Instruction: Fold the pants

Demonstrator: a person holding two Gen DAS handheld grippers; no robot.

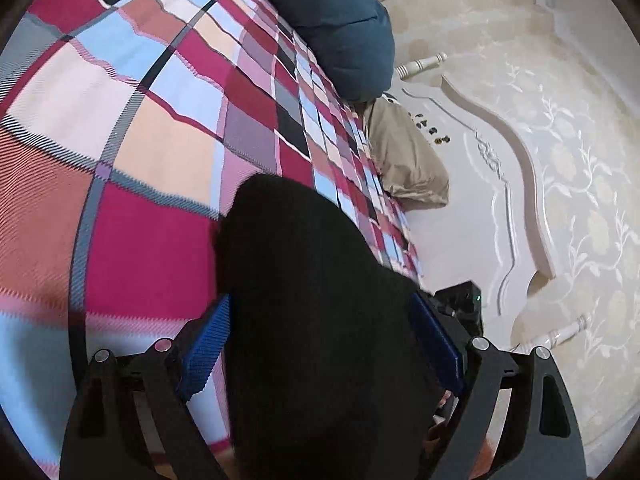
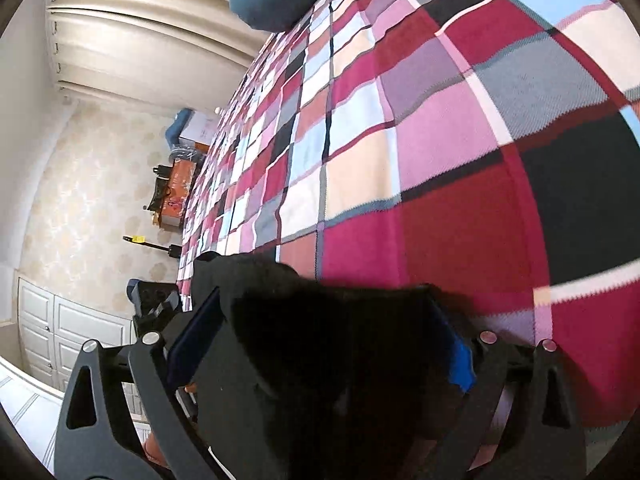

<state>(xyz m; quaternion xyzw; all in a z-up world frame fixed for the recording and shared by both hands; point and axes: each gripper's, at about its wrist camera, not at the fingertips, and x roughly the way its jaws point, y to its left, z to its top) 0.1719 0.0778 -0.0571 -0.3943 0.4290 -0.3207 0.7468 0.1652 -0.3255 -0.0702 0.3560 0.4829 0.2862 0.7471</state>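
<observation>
The black pants (image 1: 300, 240) lie bunched on the checked bedspread (image 1: 140, 140). In the left wrist view their dark cloth runs up between the blue pads (image 1: 204, 348) of my left gripper (image 1: 320, 298), whose jaws stand wide, with a gap showing on the left side. In the right wrist view the pants (image 2: 320, 360) fill the space between the fingers of my right gripper (image 2: 326, 296), which is also spread wide and does not pinch the cloth. Each view catches part of the other gripper beside the pants. Much of the garment is hidden below the frames.
A dark blue pillow (image 1: 344, 28) and a beige pillow (image 1: 404, 160) lie at the head of the bed by a white carved headboard (image 1: 500, 184). Beyond the bed's far side stand boxes (image 2: 180, 184), pale curtains (image 2: 140, 40) and a white cabinet (image 2: 60, 332).
</observation>
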